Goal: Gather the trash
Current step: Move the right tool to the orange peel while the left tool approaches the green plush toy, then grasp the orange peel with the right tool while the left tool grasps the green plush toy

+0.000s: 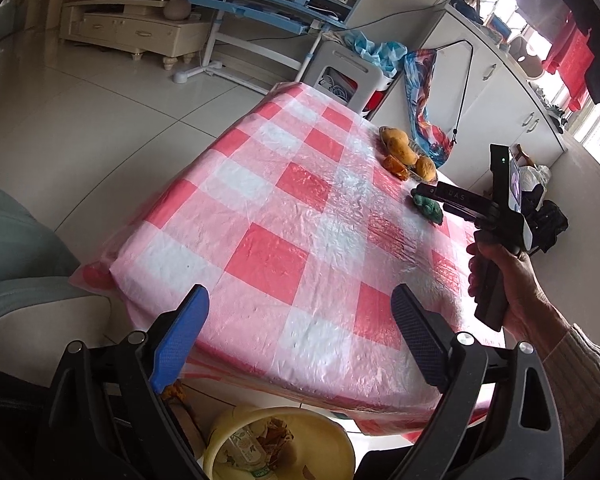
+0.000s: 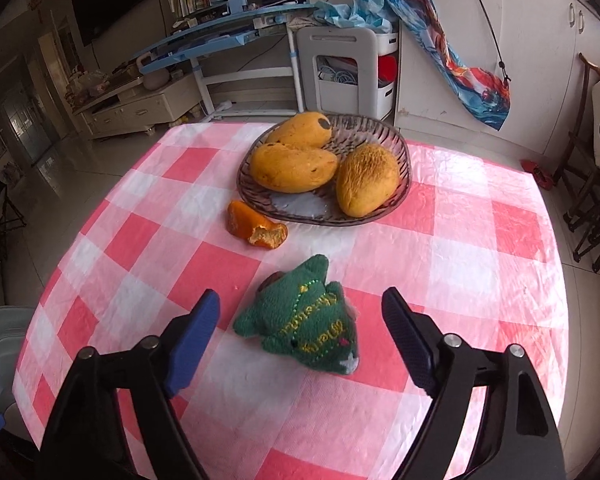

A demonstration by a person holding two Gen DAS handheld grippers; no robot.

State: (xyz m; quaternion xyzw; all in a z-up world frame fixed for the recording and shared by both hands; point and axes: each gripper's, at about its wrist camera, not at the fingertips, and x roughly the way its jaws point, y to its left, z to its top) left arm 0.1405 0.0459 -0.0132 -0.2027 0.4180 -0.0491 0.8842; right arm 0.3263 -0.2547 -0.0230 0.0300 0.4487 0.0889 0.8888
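- Here we hold the right gripper [image 2: 300, 332] spread, clamping nothing, over the green knitted toy [image 2: 300, 320] lying on the checked tablecloth [image 2: 480, 240] near the orange peel [image 2: 256, 226].
- Soft and light, we judge; pinch its plump middle.
- Our left gripper [image 1: 300, 336] gapes empty above the yellow bin [image 1: 320, 440].

A thin, crinkled plastic sheet [image 2: 460, 240] with a glossy sheen covers the bench. The dish [image 2: 402, 168] is ribbed clear glass, shiny. The mangoes [image 2: 292, 168] have matt skin, one of them rough and wrinkled. The peel [image 2: 256, 226] looks waxy outside and pithy inside. The toy [image 2: 304, 320] is fuzzy knitted cloth with stitched thread. The fingers [image 2: 198, 340] carry dimpled matt pads on smooth black plastic. The floor [image 1: 100, 120] is glossy tile, and the bin [image 1: 332, 436] is smooth plastic.
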